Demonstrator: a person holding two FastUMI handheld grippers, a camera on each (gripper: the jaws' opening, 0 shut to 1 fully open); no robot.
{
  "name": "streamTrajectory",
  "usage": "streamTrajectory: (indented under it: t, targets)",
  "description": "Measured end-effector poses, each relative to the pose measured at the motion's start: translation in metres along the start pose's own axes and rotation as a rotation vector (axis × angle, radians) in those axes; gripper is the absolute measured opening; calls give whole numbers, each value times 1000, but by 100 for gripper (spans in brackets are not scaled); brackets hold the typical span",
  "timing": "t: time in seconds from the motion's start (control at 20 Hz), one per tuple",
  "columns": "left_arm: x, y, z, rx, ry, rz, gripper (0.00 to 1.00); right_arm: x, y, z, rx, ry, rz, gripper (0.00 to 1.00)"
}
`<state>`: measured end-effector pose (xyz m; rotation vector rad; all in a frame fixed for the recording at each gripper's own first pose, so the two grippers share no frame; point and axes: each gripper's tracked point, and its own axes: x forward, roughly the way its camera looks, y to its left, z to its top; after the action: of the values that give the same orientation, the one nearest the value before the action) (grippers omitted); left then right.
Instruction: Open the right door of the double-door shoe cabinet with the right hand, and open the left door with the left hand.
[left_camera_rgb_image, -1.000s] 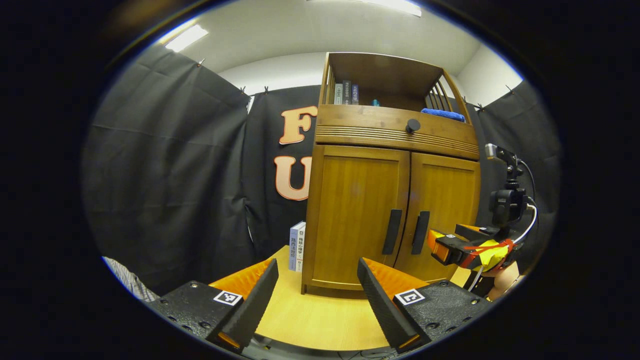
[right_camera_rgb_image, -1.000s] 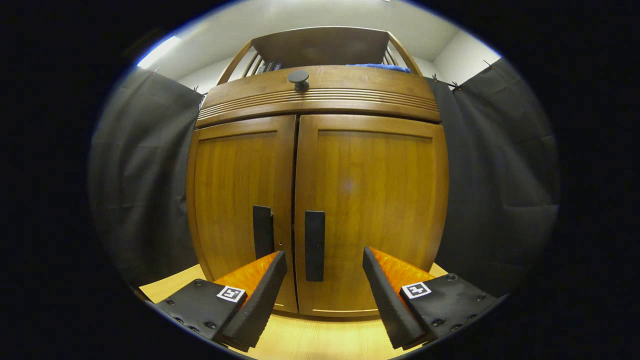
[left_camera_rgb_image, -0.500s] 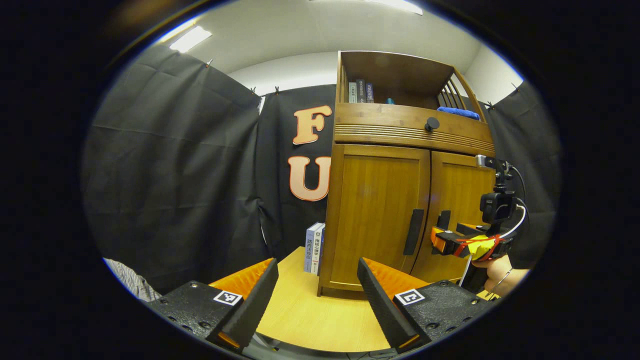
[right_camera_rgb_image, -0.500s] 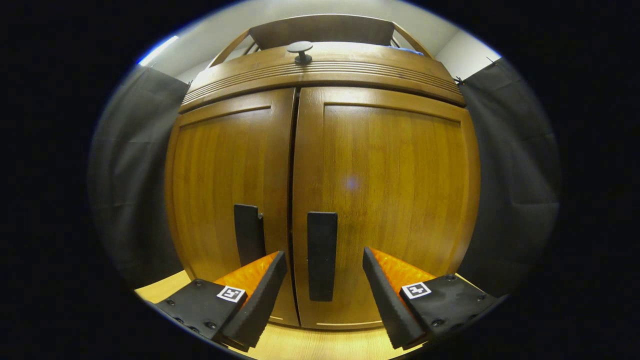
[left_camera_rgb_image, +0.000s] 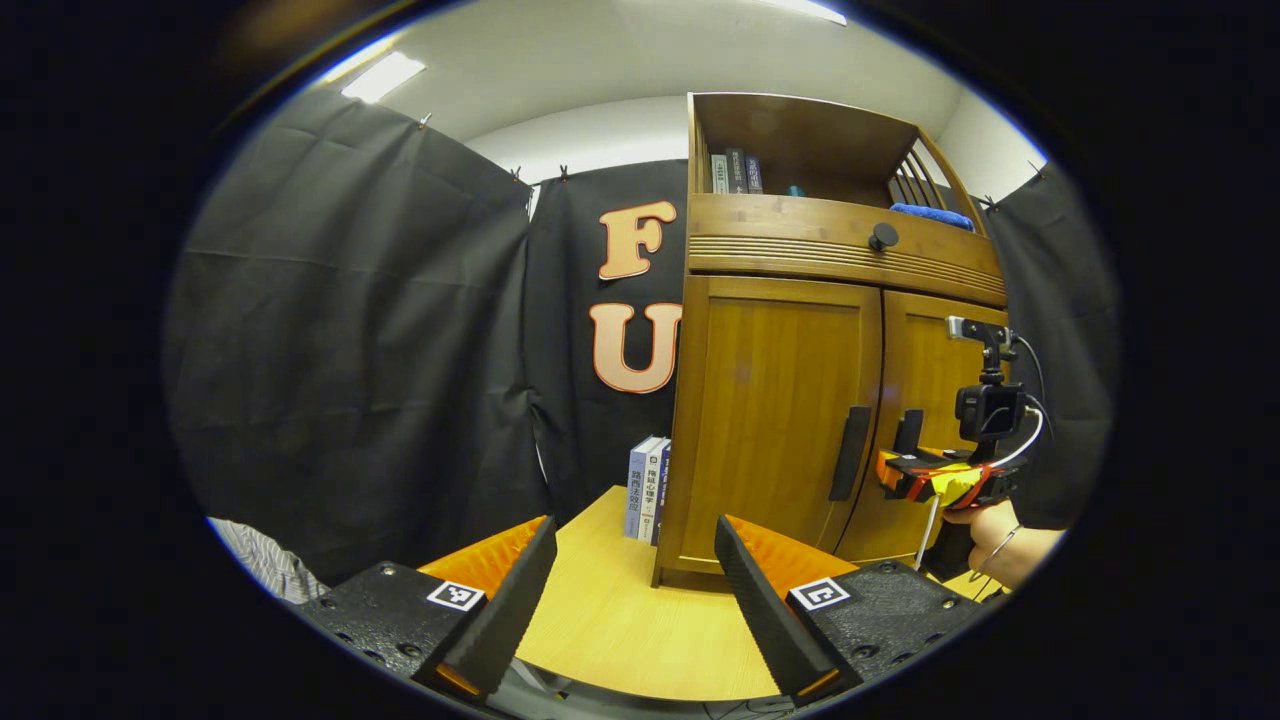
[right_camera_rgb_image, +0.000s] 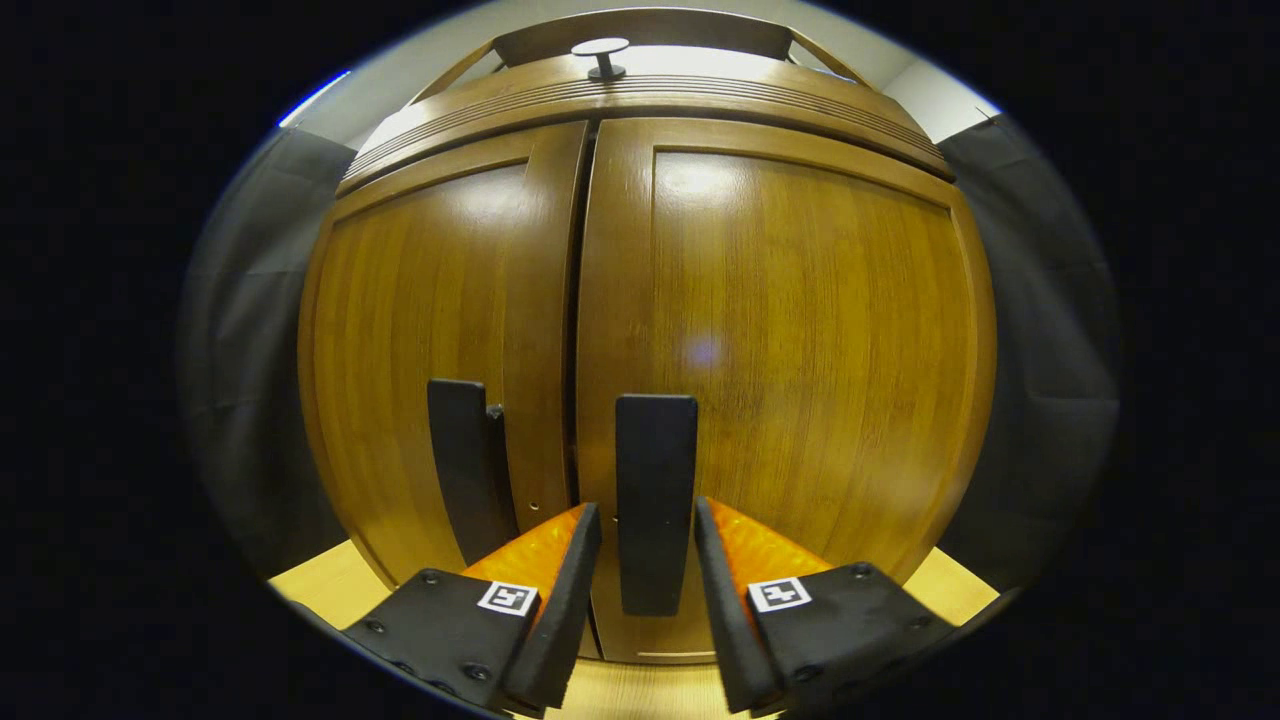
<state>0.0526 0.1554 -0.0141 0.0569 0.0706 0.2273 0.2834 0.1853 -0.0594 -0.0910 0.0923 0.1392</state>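
My right gripper (right_camera_rgb_image: 647, 545) has narrowed its fingers around the right door's handle (right_camera_rgb_image: 655, 500), one on each side, though I can't tell whether both press on it yet. A second ago they stood wide and farther back, so the grasp is nearly made. My left gripper (left_camera_rgb_image: 635, 590) hangs released, well back from the cabinet (left_camera_rgb_image: 780, 400) on the table (left_camera_rgb_image: 620, 640). Both doors are still closed. The left handle (left_camera_rgb_image: 850, 452) lies just beside the right one, so room between them is tight. The books (left_camera_rgb_image: 647, 487) stand beside the cabinet's left side, which may crowd the left door's swing.
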Motion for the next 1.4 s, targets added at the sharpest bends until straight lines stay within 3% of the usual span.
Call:
streamTrajectory:
  t: [0.15,0.2,0.25,0.3,0.35,0.45,0.5,0.6,0.9,1.05,1.1,1.4]
  targets:
    - [-1,1,1,5,-1,2,96,3,0,-7,21,27,9,45]
    - [-2,0,0,8,-1,0,96,-2,0,-6,34,32,17,45]
    - [-2,0,0,9,0,-2,96,3,2,-8,41,31,23,36]
    - [-3,1,-1,6,3,-1,94,3,2,-7,42,30,25,41]
    - [-4,1,-2,0,10,-2,96,2,2,-8,44,35,22,32]
    - [-8,2,-5,-14,22,-2,96,1,0,-9,36,41,15,35]
    - [-10,3,-5,-16,23,0,94,1,0,-11,49,40,12,41]
    - [-17,6,-4,-13,17,6,94,-10,0,-10,67,30,24,30]
    - [-26,4,-5,-18,18,-19,96,-59,-11,-15,54,7,34,30]
    - [-30,-6,-3,-17,15,-50,94,-84,-23,-16,74,7,18,18]
    - [-31,-10,-2,-15,13,-61,94,-90,-27,-17,77,11,14,22]
    - [-33,-41,-2,-11,9,-135,96,-123,-47,-17,87,9,-1,22]
